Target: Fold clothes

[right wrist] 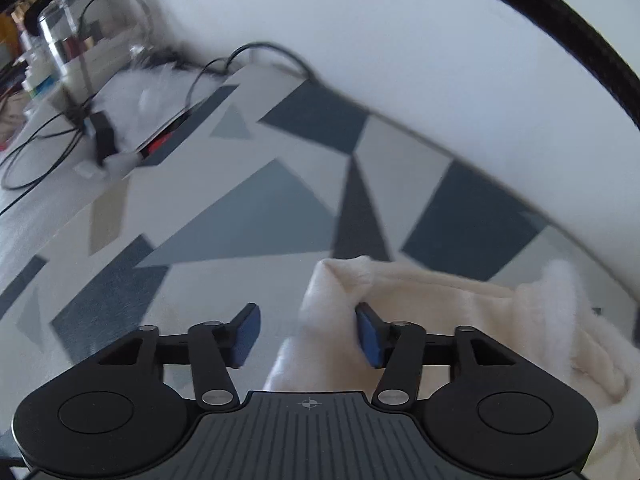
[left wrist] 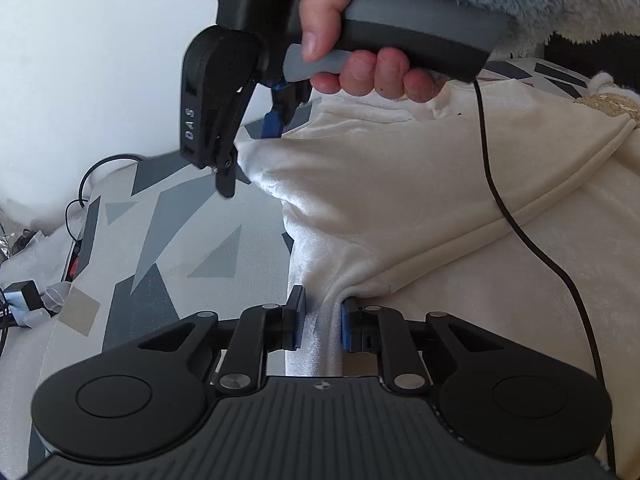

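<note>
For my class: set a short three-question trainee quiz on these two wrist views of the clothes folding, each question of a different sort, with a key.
1. True or false: the left gripper has cream fabric pinched between its fingers.
2. In its own wrist view, the right gripper is: A) clamped on a cable, B) open, with an edge of the cream garment between its fingers, C) out of sight.
3. What pattern covers the surface under the garment?

Key
1. True: a fold of the cream garment is squeezed between the blue pads.
2. B
3. Grey, dark blue and beige triangles and other angular shapes.
</note>
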Available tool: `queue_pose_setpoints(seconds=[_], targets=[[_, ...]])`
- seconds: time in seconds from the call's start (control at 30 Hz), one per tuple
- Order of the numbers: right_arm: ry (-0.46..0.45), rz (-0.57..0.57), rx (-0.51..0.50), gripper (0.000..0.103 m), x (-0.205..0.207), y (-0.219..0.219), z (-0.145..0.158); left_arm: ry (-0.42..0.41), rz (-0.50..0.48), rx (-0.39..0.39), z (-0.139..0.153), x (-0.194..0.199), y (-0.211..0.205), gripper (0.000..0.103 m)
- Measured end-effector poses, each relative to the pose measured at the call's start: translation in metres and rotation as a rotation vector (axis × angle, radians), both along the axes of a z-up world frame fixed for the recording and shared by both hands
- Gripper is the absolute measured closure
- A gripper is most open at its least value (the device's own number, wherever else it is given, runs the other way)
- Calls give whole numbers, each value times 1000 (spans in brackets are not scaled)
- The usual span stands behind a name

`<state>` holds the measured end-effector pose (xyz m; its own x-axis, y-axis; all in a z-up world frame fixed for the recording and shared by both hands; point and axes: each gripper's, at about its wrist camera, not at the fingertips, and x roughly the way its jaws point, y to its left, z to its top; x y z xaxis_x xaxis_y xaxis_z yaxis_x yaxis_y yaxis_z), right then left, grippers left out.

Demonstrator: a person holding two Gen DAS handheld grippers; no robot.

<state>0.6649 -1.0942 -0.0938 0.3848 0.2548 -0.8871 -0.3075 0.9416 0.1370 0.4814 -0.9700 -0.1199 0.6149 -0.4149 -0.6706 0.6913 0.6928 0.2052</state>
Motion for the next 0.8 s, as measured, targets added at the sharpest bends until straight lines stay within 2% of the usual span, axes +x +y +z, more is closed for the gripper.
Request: queue_pose_setpoints(seconds=[0.03,0.1,0.17,0.23,0.27,0.3,0.33,0.47,0.53,0.6,0.63,0.67,0.73,0.8], targets=[[64,45,41,46,2,5,-2,0,5,-9,-1,0,1,85],[76,101,26,39,0,23,-2,-4,14,-24,-3,-1,0,85],[60,87,5,46,5,23,-3,-8,18,-24,-3,-2,0,85],[50,51,11,71,9,17,-4,-9,18,-21,-2,-3,0,85],[52,23,29,78,10,9,-2,-9,18,-21,-2,-3,0,85],[60,-1,55,90,13,-1,0,-7,20,-23,-2,-2,1,85],[66,-17,87,95,16,-12,2,-6,21,-26,-2,-2,1,85],[59,-52,171,97,19,-39,11,-1,33,-36,-2,-1,2,89],[1,-23,145,98,16,-39,20,-11,40,-32,0,-1,2,94],[-150,-79,206,99,12,-55,39,-42,84,-38,6,1,7,95],[-168,-143,249,99,14,-67,42,-46,117,-53,9,4,11,95],[-182,-209,292,100,16,-80,45,-15,143,-60,11,11,15,95],[-182,-225,216,103,23,-82,38,58,186,-64,6,22,20,95],[-172,-216,143,103,25,-77,27,34,176,-59,2,18,22,95]])
